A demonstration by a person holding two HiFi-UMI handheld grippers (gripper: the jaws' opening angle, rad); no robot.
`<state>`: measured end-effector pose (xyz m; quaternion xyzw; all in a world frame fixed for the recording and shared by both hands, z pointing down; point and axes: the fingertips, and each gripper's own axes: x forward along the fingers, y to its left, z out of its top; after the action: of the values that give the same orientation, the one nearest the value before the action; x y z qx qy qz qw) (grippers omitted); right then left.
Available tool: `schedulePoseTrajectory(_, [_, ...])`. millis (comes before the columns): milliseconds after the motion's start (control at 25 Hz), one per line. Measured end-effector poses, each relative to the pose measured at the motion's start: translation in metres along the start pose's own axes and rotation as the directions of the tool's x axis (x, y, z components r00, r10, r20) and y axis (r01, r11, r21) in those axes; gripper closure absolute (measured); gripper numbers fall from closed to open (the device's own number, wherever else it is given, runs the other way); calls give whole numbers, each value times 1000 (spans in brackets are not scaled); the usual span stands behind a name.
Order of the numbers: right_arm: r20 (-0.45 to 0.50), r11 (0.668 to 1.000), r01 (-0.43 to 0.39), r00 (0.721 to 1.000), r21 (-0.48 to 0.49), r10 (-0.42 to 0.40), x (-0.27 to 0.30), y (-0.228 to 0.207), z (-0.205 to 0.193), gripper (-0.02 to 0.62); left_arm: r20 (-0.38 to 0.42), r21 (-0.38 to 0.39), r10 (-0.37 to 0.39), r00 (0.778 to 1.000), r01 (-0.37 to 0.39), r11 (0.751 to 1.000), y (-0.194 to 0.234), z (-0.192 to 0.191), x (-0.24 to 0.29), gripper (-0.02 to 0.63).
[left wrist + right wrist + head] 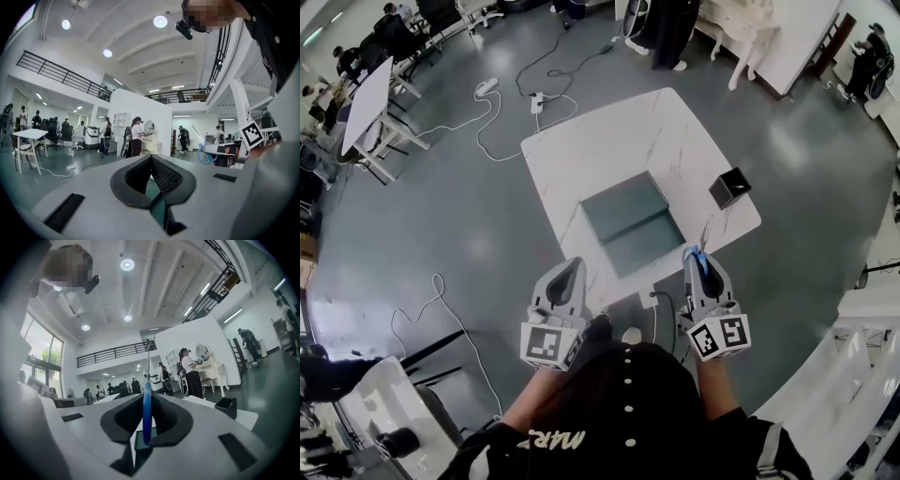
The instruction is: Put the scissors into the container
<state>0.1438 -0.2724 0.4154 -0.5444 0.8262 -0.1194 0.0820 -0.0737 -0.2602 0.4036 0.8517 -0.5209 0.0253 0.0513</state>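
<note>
Blue-handled steel scissors (pixel 146 411) were clamped edgewise between the right gripper's (pixel 695 253) narrowly parted jaws, blades projecting toward the white square table (pixel 581 150). The left gripper (pixel 151 161) had its jaws closed on nothing.

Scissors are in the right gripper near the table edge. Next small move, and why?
Probably ease the right gripper forward over the table. Its jaws are shut on the scissors, which reach only the near edge; the green box and the small black box both lie farther ahead, so nothing can be dropped in yet.
</note>
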Motion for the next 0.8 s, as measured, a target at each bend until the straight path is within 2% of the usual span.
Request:
schedulePoseTrajectory(280, [-68, 986, 81, 995, 143, -72, 55, -20, -34, 535, -10, 11, -44, 999, 44, 999, 32, 7, 46, 580])
schedulePoseTrajectory(440, [-130, 947, 157, 984, 282, -125, 77, -42, -77, 535, -55, 0, -72, 996, 72, 997, 42, -9, 67, 580])
schedulePoseTrajectory(600, [-220, 867, 261, 959, 424, -180, 93, -65, -133, 535, -106, -16, -107, 989, 106, 994, 45, -30, 90, 580])
schedulePoseTrajectory(800, [-353, 707, 407, 906, 578, -232, 101, -76, -198, 535, -189, -43, -163, 968, 158, 986, 44, -56, 109, 580])
